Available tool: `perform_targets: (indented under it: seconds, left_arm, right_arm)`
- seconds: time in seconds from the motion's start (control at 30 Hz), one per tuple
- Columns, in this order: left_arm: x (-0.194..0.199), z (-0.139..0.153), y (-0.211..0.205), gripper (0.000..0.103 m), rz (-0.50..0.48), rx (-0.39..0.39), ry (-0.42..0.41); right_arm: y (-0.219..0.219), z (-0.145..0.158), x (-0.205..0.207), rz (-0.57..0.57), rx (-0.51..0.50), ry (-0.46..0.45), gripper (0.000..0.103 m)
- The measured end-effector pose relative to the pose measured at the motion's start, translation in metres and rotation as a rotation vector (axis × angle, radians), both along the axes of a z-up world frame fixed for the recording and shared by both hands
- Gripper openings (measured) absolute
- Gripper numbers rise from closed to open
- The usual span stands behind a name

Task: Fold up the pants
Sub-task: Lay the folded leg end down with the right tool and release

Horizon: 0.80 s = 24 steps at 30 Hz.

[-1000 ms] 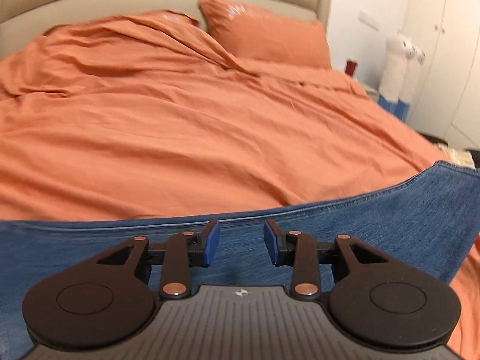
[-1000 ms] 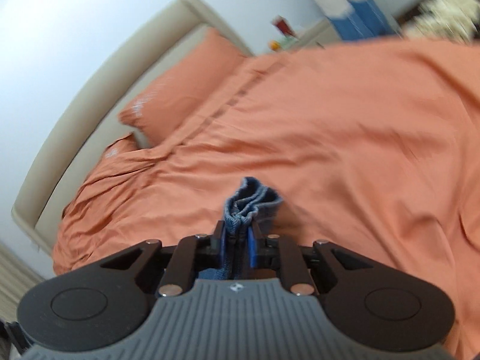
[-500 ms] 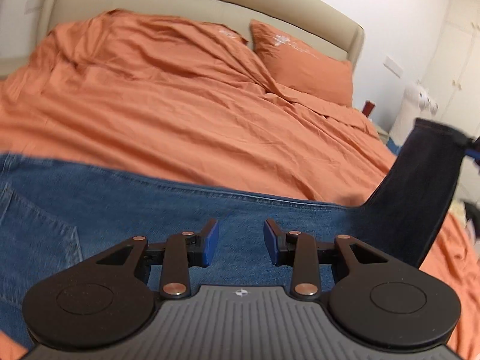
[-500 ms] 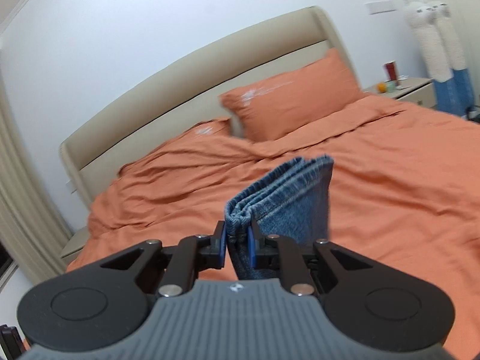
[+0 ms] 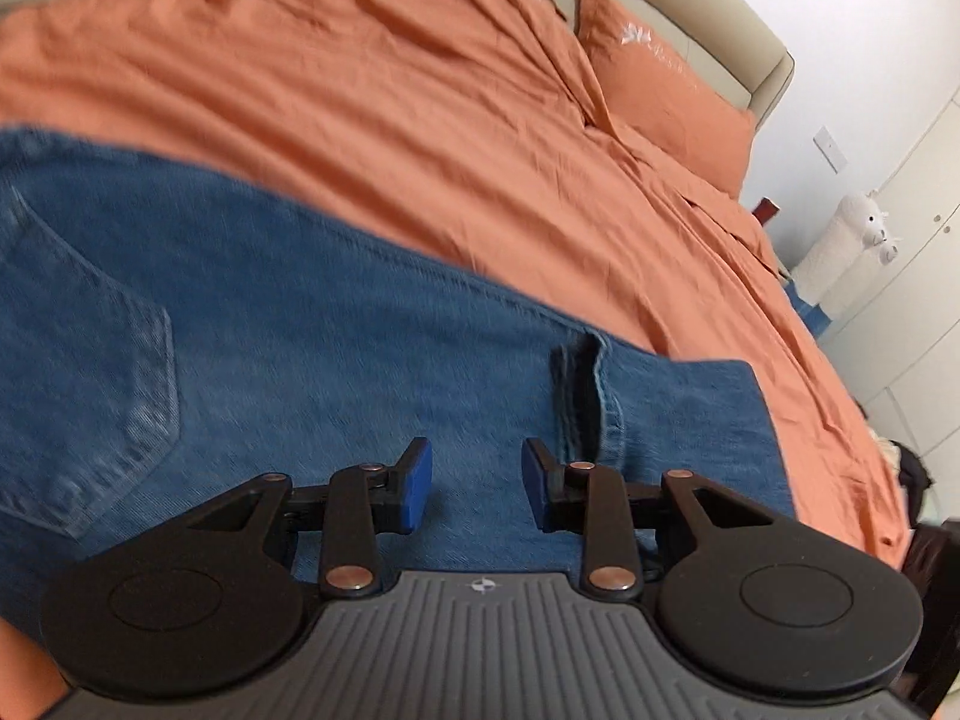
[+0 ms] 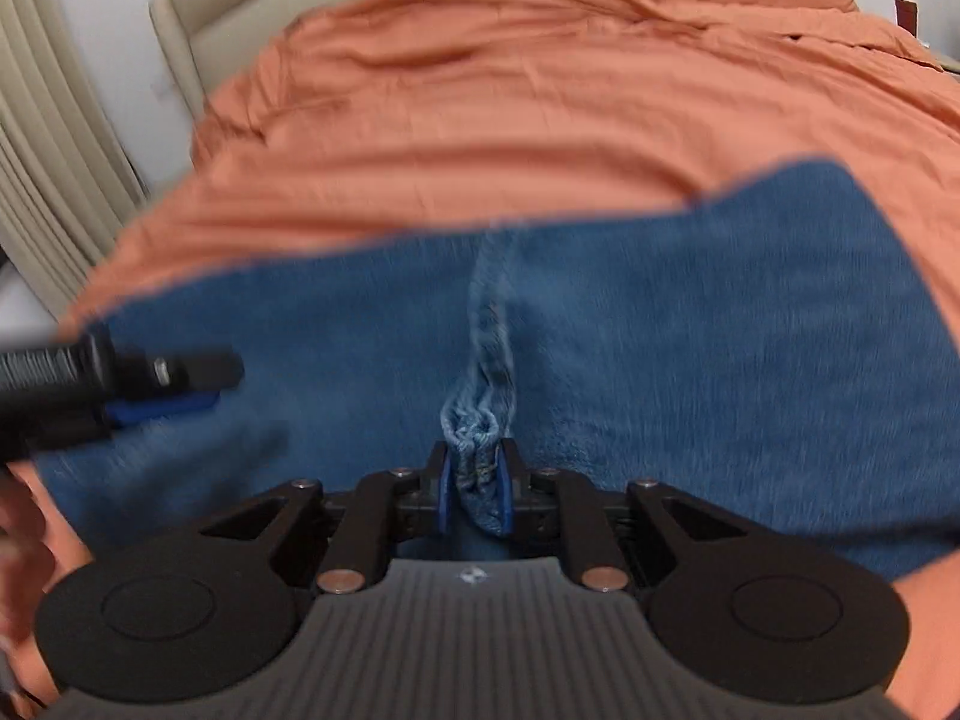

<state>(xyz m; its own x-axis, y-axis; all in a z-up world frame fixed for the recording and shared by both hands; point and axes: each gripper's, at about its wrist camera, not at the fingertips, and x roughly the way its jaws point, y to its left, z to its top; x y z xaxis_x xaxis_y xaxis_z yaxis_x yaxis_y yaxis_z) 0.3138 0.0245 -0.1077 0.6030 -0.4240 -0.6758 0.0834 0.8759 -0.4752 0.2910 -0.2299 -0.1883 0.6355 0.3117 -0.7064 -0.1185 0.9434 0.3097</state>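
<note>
My right gripper is clamped on the hem of the jeans, which lie folded across the orange bed with their length running left-right, while my left gripper hovers above them with fingers apart.

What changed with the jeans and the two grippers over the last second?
The right gripper carried the leg hems across and down onto the jeans, so the legs now lie folded over instead of hanging lifted. It stays shut on the hems. The left gripper stays open above the denim.
</note>
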Motion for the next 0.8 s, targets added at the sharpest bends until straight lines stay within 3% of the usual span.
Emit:
perform_targets:
  seconds: [0.1, 0.2, 0.3, 0.33, 0.53, 0.7, 0.8]
  left_arm:
    - [0.004, -0.004, -0.006, 0.036, -0.037, -0.024, 0.020]
    - [0.009, -0.008, -0.012, 0.037, -0.058, -0.041, 0.032]
    - [0.017, -0.016, -0.015, 0.047, -0.062, -0.093, 0.047]
    - [0.021, -0.019, -0.017, 0.052, -0.063, -0.114, 0.047]
    - [0.052, -0.037, -0.036, 0.053, -0.057, -0.166, 0.047]
    - [0.087, -0.047, -0.055, 0.053, -0.062, -0.118, 0.035]
    - [0.098, -0.055, -0.068, 0.040, -0.092, -0.050, 0.017]
  right_arm:
    - [-0.003, 0.003, 0.001, 0.019, 0.052, 0.022, 0.030]
    - [-0.002, 0.011, -0.004, 0.043, 0.057, 0.043, 0.031]
    - [-0.018, 0.029, -0.010, 0.031, 0.086, 0.021, 0.035]
    - [-0.027, 0.033, -0.014, 0.017, 0.074, 0.002, 0.036]
    - [-0.095, 0.042, -0.023, -0.135, -0.100, -0.133, 0.037]
    - [-0.132, 0.040, -0.006, -0.212, -0.093, -0.149, 0.035]
    - [-0.149, 0.037, -0.001, -0.265, -0.103, -0.177, 0.029]
